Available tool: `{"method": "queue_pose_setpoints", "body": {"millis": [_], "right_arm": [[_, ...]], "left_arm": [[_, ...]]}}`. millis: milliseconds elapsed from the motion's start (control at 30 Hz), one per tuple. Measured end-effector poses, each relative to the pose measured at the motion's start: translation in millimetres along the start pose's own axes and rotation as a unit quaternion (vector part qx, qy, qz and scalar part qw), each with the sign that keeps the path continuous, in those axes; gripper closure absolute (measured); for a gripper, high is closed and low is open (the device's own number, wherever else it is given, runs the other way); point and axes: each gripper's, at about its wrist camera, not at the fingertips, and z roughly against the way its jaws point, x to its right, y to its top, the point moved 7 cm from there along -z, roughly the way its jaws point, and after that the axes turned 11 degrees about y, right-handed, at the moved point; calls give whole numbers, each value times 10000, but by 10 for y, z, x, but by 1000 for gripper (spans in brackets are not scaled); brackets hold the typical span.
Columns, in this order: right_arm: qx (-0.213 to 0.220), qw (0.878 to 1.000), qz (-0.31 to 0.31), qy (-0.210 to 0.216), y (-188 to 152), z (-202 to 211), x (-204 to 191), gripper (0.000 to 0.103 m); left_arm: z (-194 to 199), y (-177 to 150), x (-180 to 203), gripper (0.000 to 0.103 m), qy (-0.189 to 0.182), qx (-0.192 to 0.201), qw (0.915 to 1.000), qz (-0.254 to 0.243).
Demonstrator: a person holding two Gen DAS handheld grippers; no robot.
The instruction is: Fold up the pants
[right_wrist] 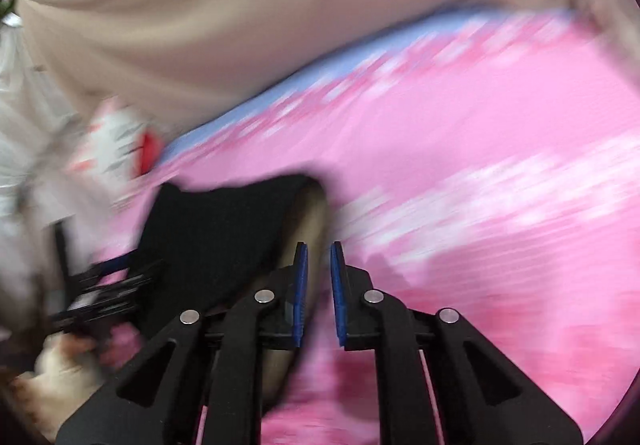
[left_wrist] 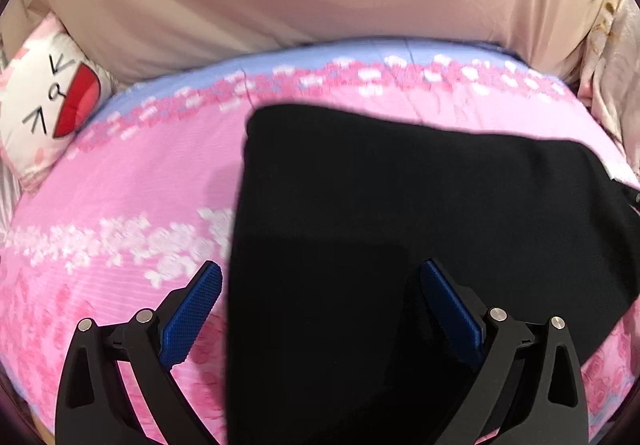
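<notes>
Black pants point(left_wrist: 400, 225) lie folded on the pink bed point(left_wrist: 140, 173). Left hand-held gripper point(left_wrist: 320, 293), jaws wide, straddles their left edge, so it's nearer. Right hand-held gripper point(right_wrist: 319, 285), narrow gap, empty, sits right of pants.

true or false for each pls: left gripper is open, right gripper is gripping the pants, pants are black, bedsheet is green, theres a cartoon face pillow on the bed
1. The left gripper is open. True; its jaws stand wide apart above the pants.
2. The right gripper is gripping the pants. False; a narrow gap shows between its jaws, with nothing in it.
3. The pants are black. True.
4. The bedsheet is green. False; it is pink with a blue band.
5. A cartoon face pillow lies on the bed. True.
</notes>
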Motion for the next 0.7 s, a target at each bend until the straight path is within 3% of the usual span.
{"method": "queue_pose_setpoints", "body": {"millis": [100, 200, 267, 333, 367, 400, 433, 467, 533, 567, 667, 700], "right_arm": [[2, 9975, 346, 619, 54, 10, -577, 91], [-624, 9901, 624, 1090, -138, -447, -1151, 91], [-1072, 9874, 869, 771, -295, -874, -1246, 93], [-1147, 9869, 1121, -176, -311, -1107, -972, 97], [-999, 9912, 813, -296, -262, -1110, -719, 103], [-871, 9961, 55, 137, -212, -1035, -525, 103], [-787, 9959, -328, 298, -192, -973, -448, 103], [-574, 9970, -510, 136, -137, -833, -366, 103], [-352, 9963, 81, -779, -66, -632, -421, 99], [-328, 9952, 326, -868, -43, -577, -553, 98], [-510, 9975, 483, -56, -102, -712, -1050, 97], [-653, 9958, 643, 27, -145, -856, -1181, 97]], "left_arm": [[94, 90, -97, 5, 232, 275, 9993, 33], [-82, 67, -97, 5, 545, 92, 9984, -150], [-203, 25, -85, 5, 562, 28, 9983, -143], [-246, 5, -101, 5, 468, 55, 9989, -84], [-246, -7, -124, 5, 393, 55, 9992, -51], [-228, -18, -153, 5, 206, 2, 9998, 0], [-188, -22, -202, 5, 104, -2, 9999, 67], [-116, -25, -301, 5, 94, 73, 9998, 172], [-8, -28, -469, 5, 145, 218, 9992, 299], [40, -27, -569, 5, 167, 288, 9987, 387], [83, -15, -777, 5, 296, 367, 9975, 531], [78, -15, -869, 5, 413, 382, 9968, 568]]}}
